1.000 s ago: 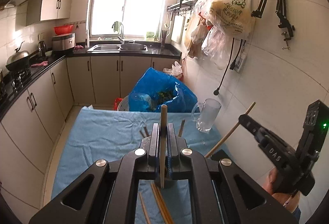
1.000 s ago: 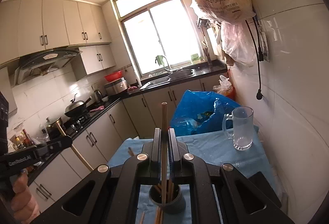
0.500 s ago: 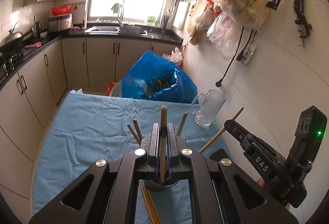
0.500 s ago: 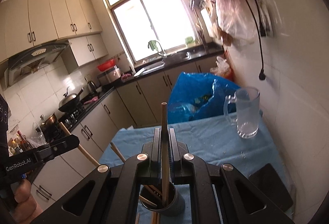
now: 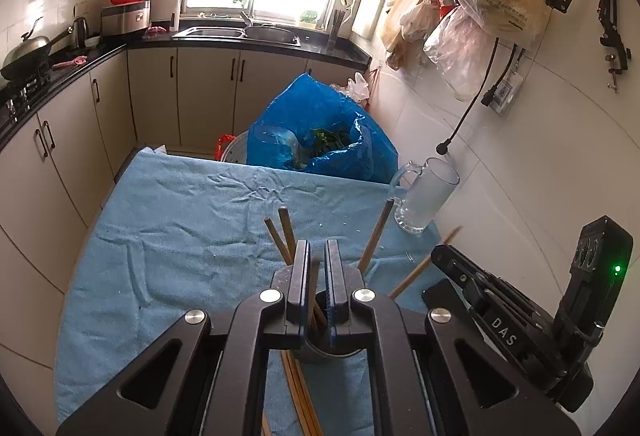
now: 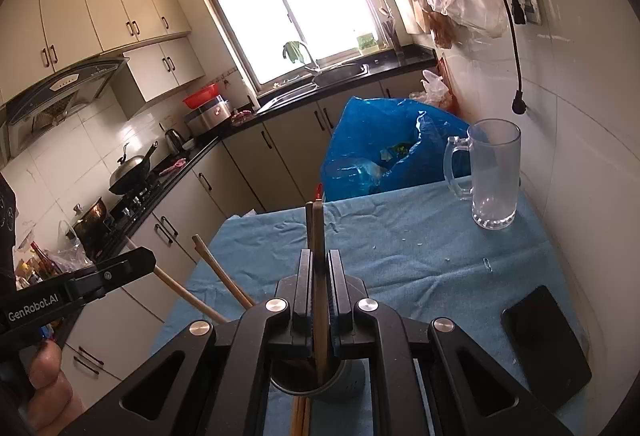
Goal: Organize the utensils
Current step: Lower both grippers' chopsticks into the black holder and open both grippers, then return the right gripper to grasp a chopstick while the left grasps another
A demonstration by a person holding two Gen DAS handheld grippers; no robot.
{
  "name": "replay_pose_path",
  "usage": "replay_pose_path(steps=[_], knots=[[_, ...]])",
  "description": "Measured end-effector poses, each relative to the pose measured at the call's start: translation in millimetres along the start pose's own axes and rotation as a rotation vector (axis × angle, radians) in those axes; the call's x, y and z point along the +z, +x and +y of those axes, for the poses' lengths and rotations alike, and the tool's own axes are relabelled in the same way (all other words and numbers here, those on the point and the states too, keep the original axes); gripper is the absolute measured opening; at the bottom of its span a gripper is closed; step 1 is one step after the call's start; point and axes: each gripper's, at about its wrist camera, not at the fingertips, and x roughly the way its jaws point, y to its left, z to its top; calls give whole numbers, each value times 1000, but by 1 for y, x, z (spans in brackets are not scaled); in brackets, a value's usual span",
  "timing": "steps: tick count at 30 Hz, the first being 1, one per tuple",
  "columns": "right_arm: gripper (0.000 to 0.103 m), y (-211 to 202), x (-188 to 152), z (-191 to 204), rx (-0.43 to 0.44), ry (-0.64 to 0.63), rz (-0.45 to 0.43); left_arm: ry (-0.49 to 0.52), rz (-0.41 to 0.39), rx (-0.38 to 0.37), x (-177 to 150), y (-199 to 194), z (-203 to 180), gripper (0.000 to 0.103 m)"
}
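Observation:
A grey cup (image 5: 320, 354) stands on the blue cloth (image 5: 180, 236) right under both grippers and holds several wooden chopsticks (image 5: 376, 232). My left gripper (image 5: 317, 248) hangs over its mouth. Its jaws are barely parted, and a chopstick (image 5: 314, 288) sits loose and low between them, its top below the fingertips. My right gripper (image 6: 319, 256) is shut on an upright chopstick (image 6: 318, 232) whose lower end reaches into the cup (image 6: 346, 384). In the left wrist view the right gripper (image 5: 438, 256) comes in from the right. More chopsticks (image 5: 300, 400) lie on the cloth in front of the cup.
A glass mug (image 6: 494, 172) stands at the far right of the table by the tiled wall. A black phone (image 6: 544, 340) lies near the right edge. A blue bag (image 5: 320, 140) bulges beyond the far edge. Kitchen counters run along the left.
Both grippers have come down over the cup. The left gripper's chopstick has slid down between its fingers into the cup. The right gripper's chopstick now reaches into the cup.

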Motion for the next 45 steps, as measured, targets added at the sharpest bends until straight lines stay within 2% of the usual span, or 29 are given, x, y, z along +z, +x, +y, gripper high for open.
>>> replay_pose_path(steps=[4,6,10,14,17,21,25,35,42,45], knots=[[8,-16,3,1,6,-5,-35,2,-42,-14,-1,-21,4,28],[8,-30,2,2,13,-7,-56,12,-68,-9,-6,-33,6,28],[9,-53,-11,-1,32,1,-71,-1,-71,-19,-29,-50,20,28],[10,-56,-48,-10,50,18,0,-16,-38,9,-65,-52,40,28],[10,-46,-79,-19,49,43,78,-38,32,33,-99,-40,59,28],[10,-19,-126,-33,51,101,217,-94,180,63,-145,-2,83,28],[10,1,-151,-34,62,113,301,-121,289,59,-174,28,95,28],[10,50,-172,-1,30,-10,409,-90,377,91,-192,75,91,28],[10,80,-178,23,10,-113,456,-107,372,91,-192,76,98,28],[16,89,-183,33,1,-157,463,-120,375,96,-194,76,103,28]])
